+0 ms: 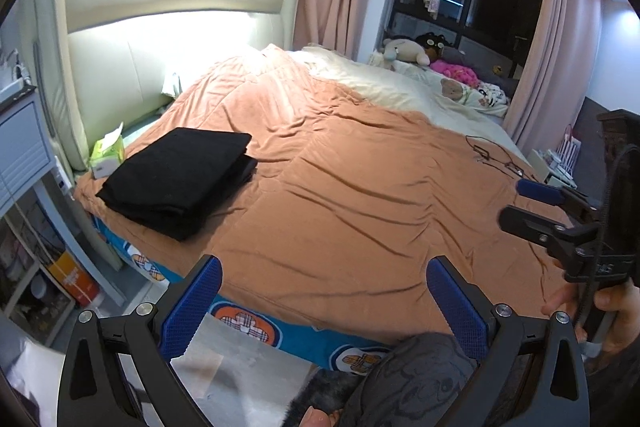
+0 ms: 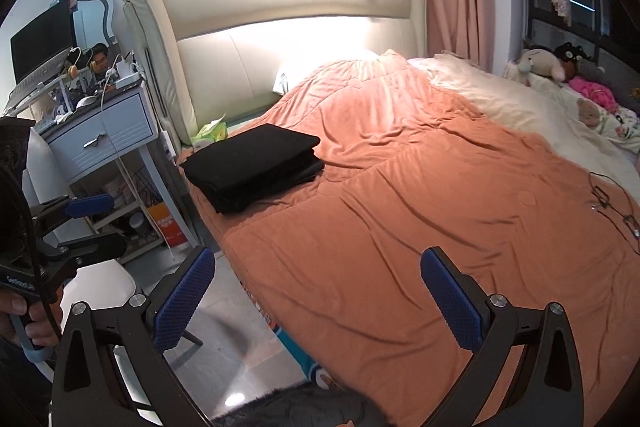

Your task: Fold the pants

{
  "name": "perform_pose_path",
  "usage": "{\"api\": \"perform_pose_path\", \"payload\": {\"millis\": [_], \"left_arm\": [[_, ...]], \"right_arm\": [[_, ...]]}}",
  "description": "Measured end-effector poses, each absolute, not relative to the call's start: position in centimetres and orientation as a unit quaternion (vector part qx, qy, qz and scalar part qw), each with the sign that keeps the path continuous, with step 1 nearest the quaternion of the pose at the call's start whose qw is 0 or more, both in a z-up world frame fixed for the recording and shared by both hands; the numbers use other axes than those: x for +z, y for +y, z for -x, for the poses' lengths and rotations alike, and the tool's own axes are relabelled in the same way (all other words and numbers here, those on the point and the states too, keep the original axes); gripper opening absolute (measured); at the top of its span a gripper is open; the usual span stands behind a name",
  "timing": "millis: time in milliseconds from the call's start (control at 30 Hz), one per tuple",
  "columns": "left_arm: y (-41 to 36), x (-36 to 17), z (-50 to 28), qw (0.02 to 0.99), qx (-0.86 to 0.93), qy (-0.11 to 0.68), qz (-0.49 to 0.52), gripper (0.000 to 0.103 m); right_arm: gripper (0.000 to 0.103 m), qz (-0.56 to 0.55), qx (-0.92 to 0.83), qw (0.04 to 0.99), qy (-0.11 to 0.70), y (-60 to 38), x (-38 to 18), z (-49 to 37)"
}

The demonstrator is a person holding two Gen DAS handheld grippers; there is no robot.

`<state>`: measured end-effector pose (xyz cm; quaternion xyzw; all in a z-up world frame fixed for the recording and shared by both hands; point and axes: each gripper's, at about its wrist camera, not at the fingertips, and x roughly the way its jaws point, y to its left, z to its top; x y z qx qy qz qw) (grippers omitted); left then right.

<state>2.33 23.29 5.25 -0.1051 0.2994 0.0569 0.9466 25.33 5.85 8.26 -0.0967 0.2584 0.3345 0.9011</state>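
The black pants point(image 1: 176, 183) lie folded into a neat rectangular stack on the orange blanket point(image 1: 360, 195), near the bed's left corner by the headboard; the right wrist view shows the pants point(image 2: 256, 167) as well. My left gripper point(image 1: 326, 303) is open and empty, hovering over the bed's near edge, well short of the pants. My right gripper point(image 2: 316, 299) is open too, with nothing between its blue pads point(image 2: 184, 299), above the blanket's front part. Each view catches the other gripper at its side: the right gripper point(image 1: 524, 207) and the left gripper point(image 2: 100, 225), both hand-held.
A green tissue pack point(image 1: 106, 151) sits behind the pants. A thin black cable with glasses point(image 1: 496, 159) lies on the blanket at the right. Soft toys point(image 1: 404, 53) crowd the far side. A blue-grey nightstand point(image 2: 104, 135) stands left of the bed. Dark grey patterned fabric point(image 1: 420, 383) fills the bottom edge.
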Motion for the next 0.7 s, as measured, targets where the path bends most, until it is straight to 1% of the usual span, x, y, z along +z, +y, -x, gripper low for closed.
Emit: {"api": "perform_pose_path", "payload": {"millis": [467,700], "left_arm": [[19.0,5.0,3.6,0.956,0.051,0.280,0.070,0.103],[17.4,4.7,5.8,0.960,0.037,0.267,0.077,0.103]], "right_arm": [[0.103,0.074,0.299,0.917,0.251,-0.4,6.6,-16.7],[0.103,0.054,0.285,0.925,0.247,-3.3,6.5,-12.5]]}}
